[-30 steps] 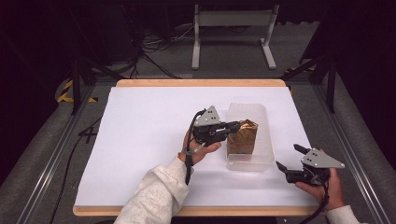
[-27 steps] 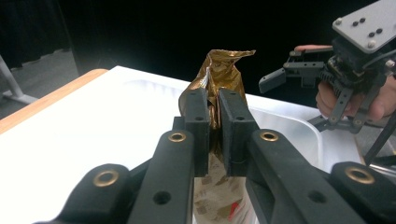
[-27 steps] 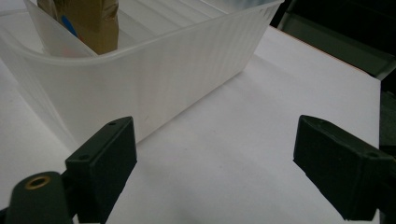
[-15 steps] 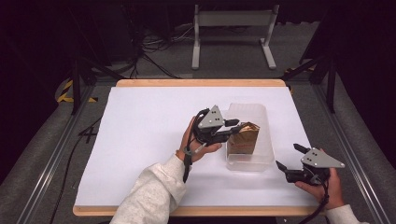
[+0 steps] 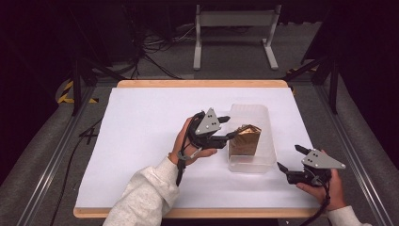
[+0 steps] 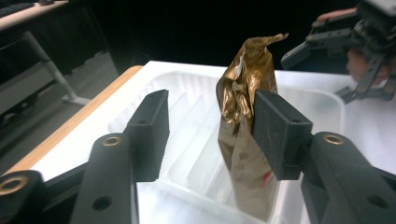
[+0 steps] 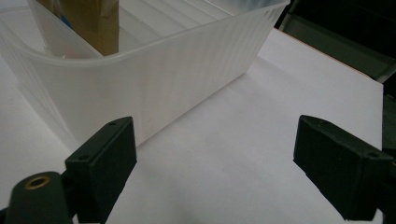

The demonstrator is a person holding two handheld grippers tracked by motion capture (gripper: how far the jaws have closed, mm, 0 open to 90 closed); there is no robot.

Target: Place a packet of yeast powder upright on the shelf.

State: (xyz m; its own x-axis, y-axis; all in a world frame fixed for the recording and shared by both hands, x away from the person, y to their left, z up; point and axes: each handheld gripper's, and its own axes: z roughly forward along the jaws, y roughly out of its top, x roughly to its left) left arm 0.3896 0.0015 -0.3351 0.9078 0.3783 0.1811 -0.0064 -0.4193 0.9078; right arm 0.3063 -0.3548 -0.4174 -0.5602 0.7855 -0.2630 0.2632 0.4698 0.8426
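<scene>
Toward the right half of the worktop (image 5: 141, 141), a white sheet on a wood-edged table, we see a clear plastic bin (image 5: 263, 160) lying lengthwise from the near side toward the far edge. Inside it, in its near half, stands a golden-brown foil bag (image 5: 245, 139), upright with its crumpled top above the rim.

Our left gripper (image 5: 227, 127) reaches in from the bin's left side, level with the bag's top. Its jaws have just been opening; they now stand about half apart. In the left gripper view the bag (image 6: 245, 116) rises between them, close against the right-hand pad, while the left-hand pad is clear of it with bin wall (image 6: 187, 135) showing in the gap. Whether the right-hand pad touches the foil we cannot tell; the bag is not pinched.

Our right gripper (image 5: 288, 159) rests near the worktop's near right corner, just beside the bin's near right corner and apart from it. Its jaws are spread wide with nothing between them; in the right gripper view the ribbed bin wall (image 7: 154, 88) lies ahead on the white sheet (image 7: 261, 140), with the bag (image 7: 93, 23) behind it.
</scene>
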